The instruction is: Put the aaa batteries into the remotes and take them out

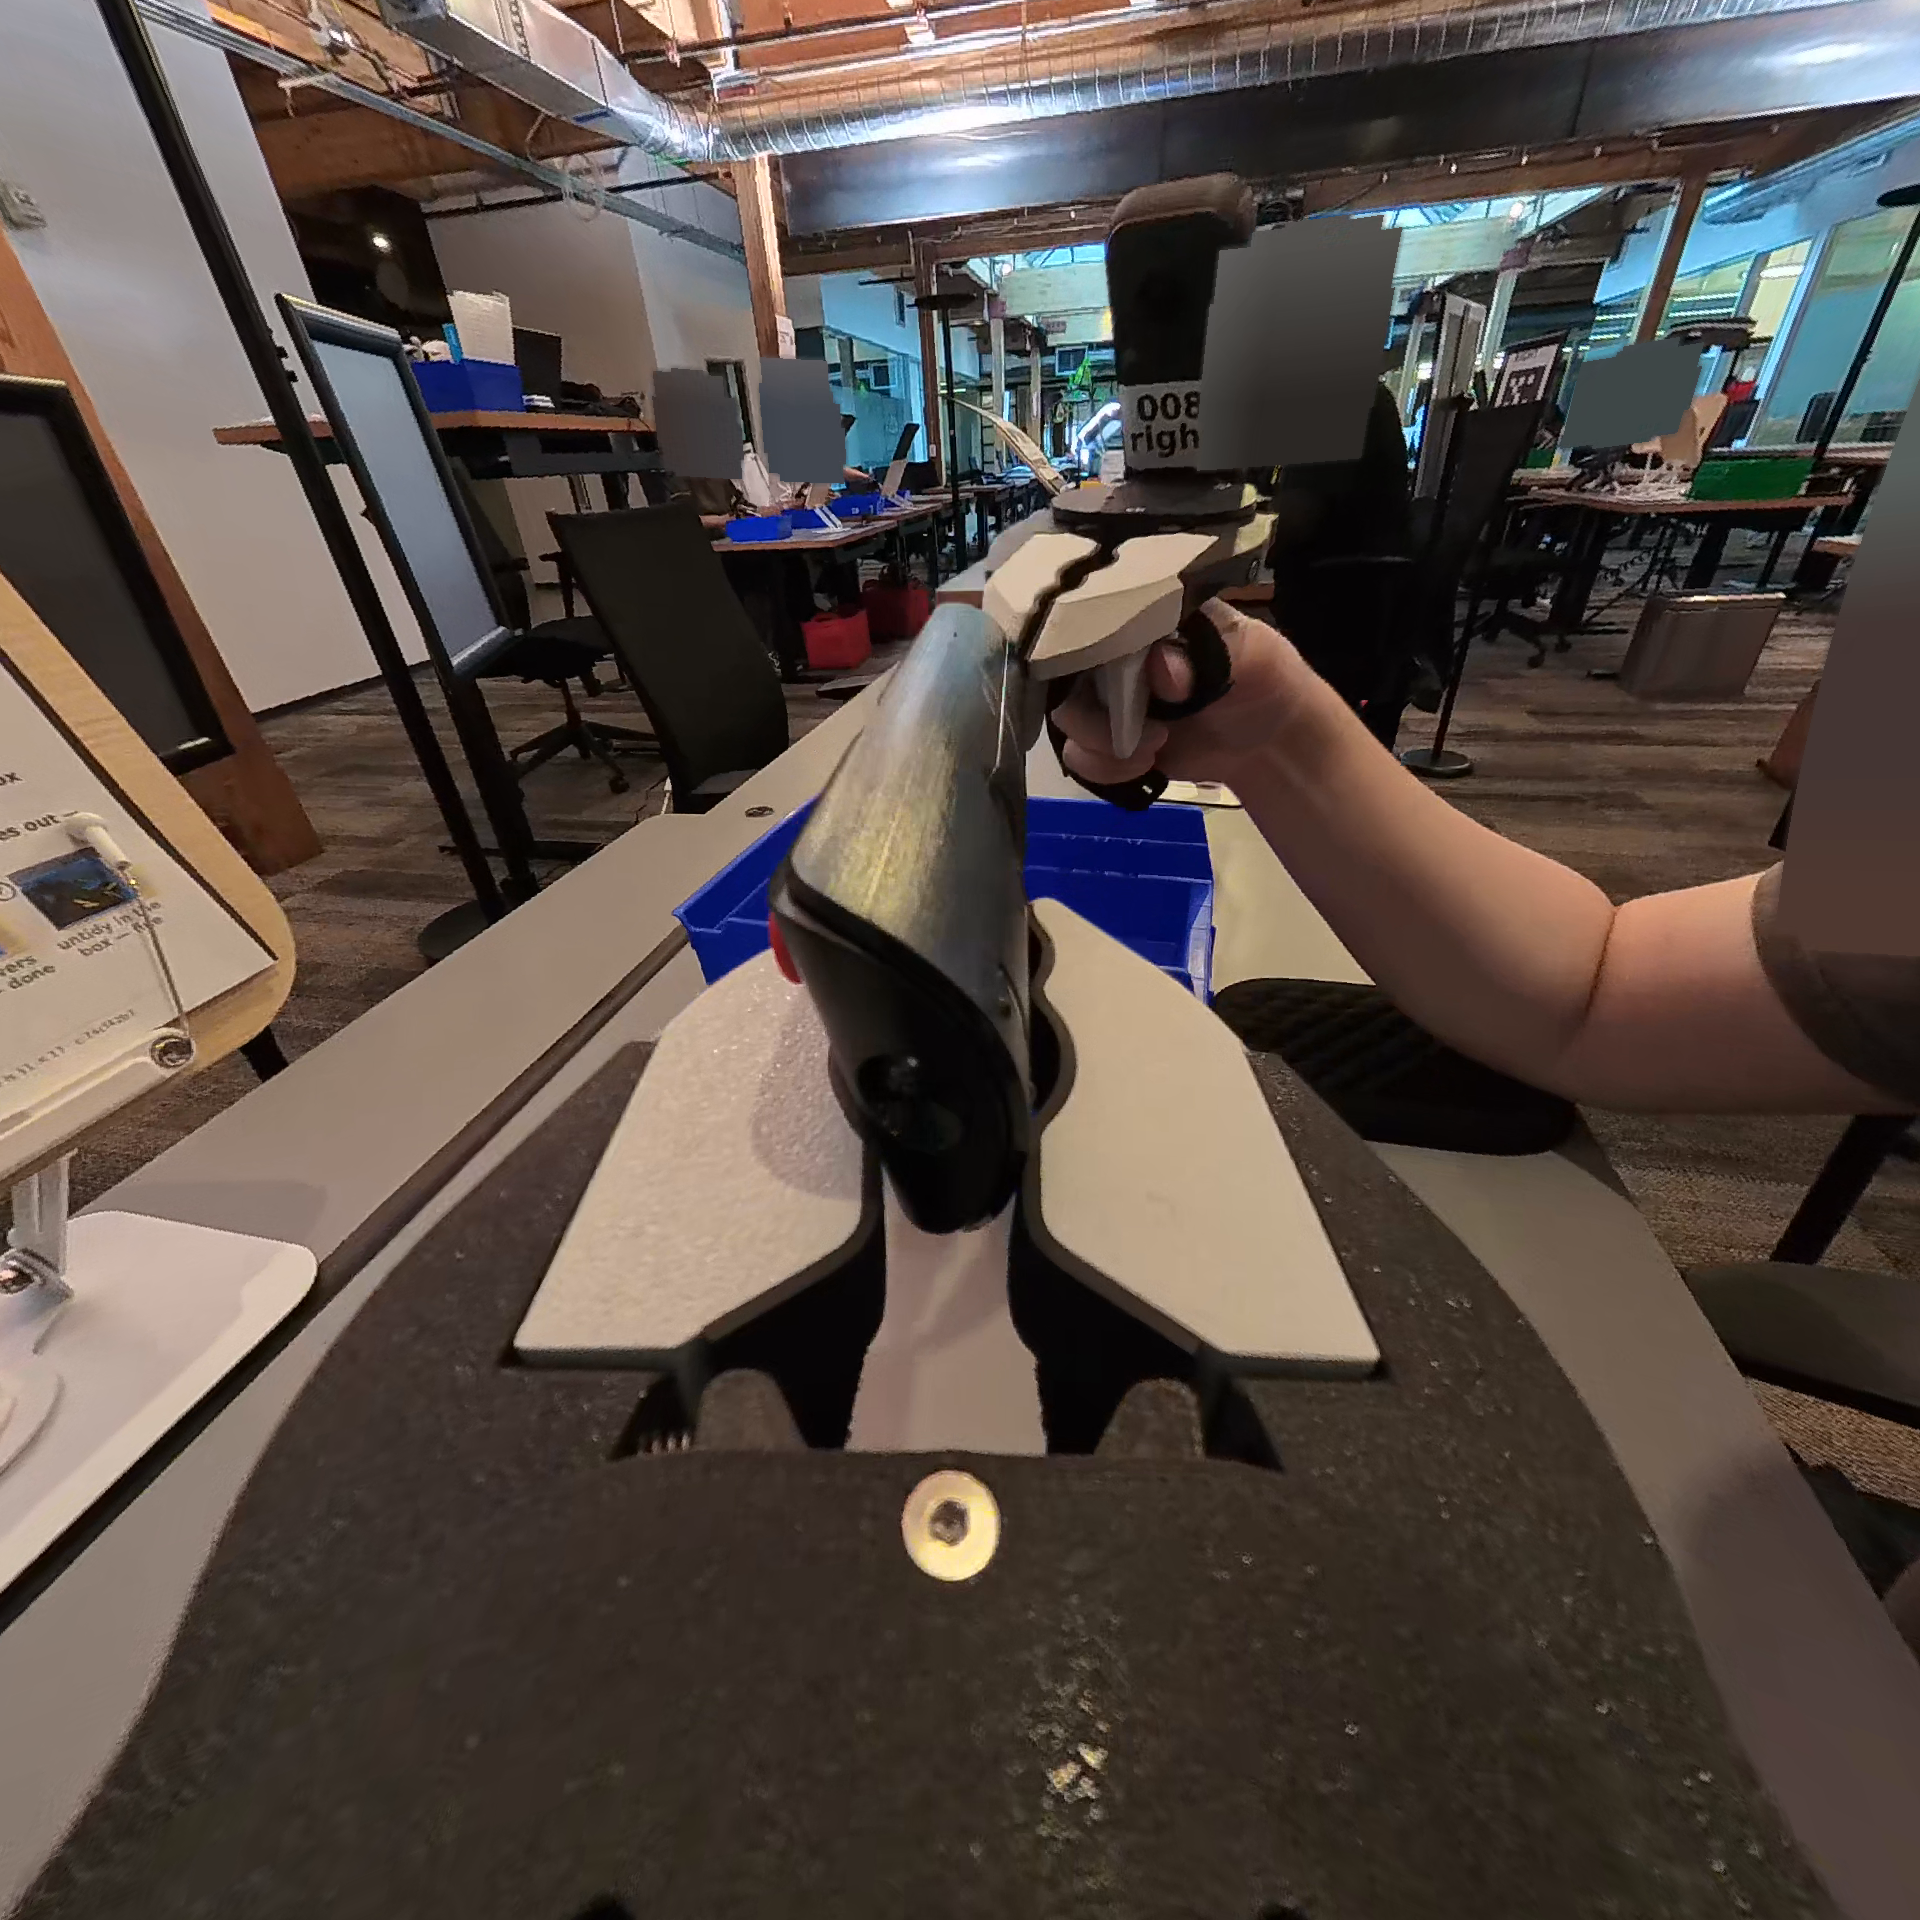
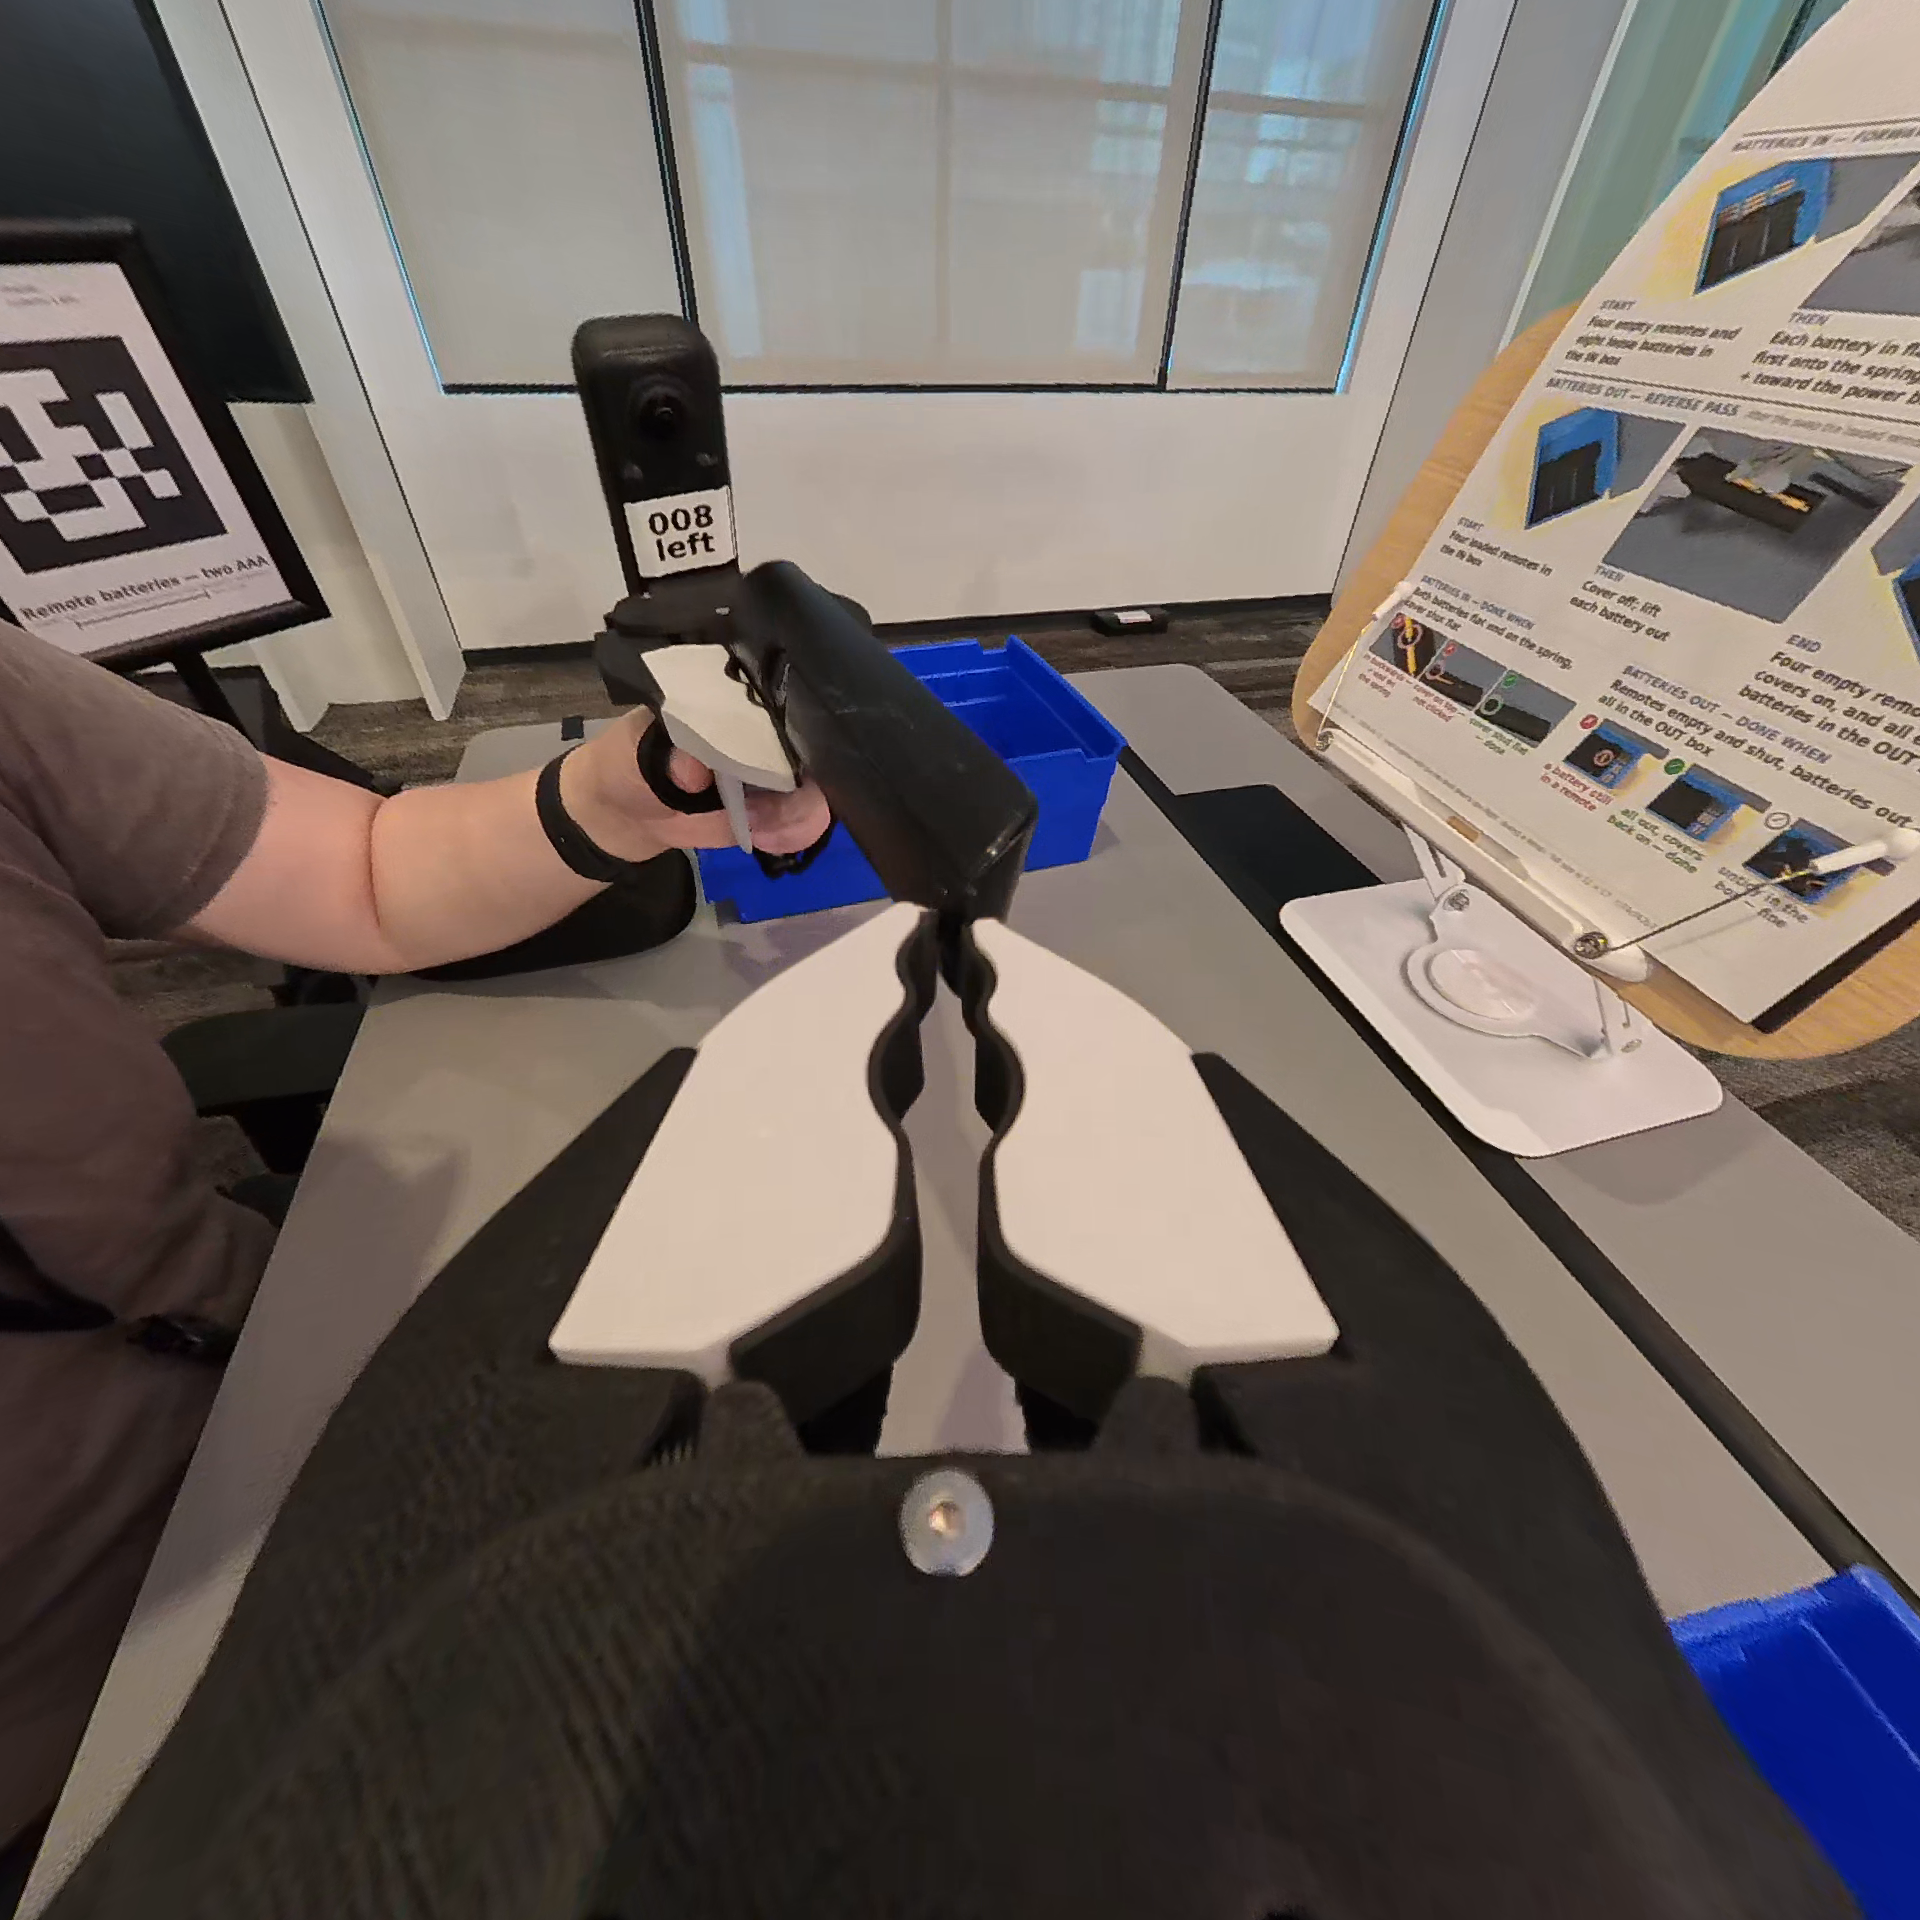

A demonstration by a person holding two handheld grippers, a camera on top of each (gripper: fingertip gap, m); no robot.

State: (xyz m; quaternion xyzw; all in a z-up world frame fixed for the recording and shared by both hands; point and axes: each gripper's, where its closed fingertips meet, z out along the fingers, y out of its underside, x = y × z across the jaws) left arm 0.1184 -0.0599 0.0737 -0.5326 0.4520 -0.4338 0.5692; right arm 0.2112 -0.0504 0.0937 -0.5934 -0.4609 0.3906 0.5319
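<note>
Left wrist view, contents by size. Grey table (image 1: 436, 1091): runs from lower frame toward centre, and fills the middle of the right wrist view (image 2: 1195, 748). Blue bin (image 1: 1122, 883): open-topped, at frame centre behind the fingers; in the right wrist view a blue bin (image 2: 997, 717) sits at centre, left of the stand, and a corner of a second blue bin (image 2: 1808, 1745) shows at lower right. Instruction board (image 2: 1683, 540): printed sheet on a white tilted stand, upper right of the right wrist view; its edge appears at far left in the left wrist view (image 1: 94, 935).

Remote (image 1: 914, 935): black, with a silvery back and a red button at its left edge, held above the table at frame centre, tilted up toward the upper right. In the right wrist view the remote (image 2: 894, 748) slants from upper left down to centre.

Left gripper (image 1: 951, 1091): white fingers pinching the remote's near end; seen also at centre left of the right wrist view (image 2: 769, 717), held by a hand (image 2: 665, 800).

Right gripper (image 2: 948, 935): fingertips nearly together, pinching the remote's lower end; seen at upper centre of the left wrist view (image 1: 1023, 634), clamped on the far end, held by a hand (image 1: 1195, 707).

Batteries: none discernible.
</note>
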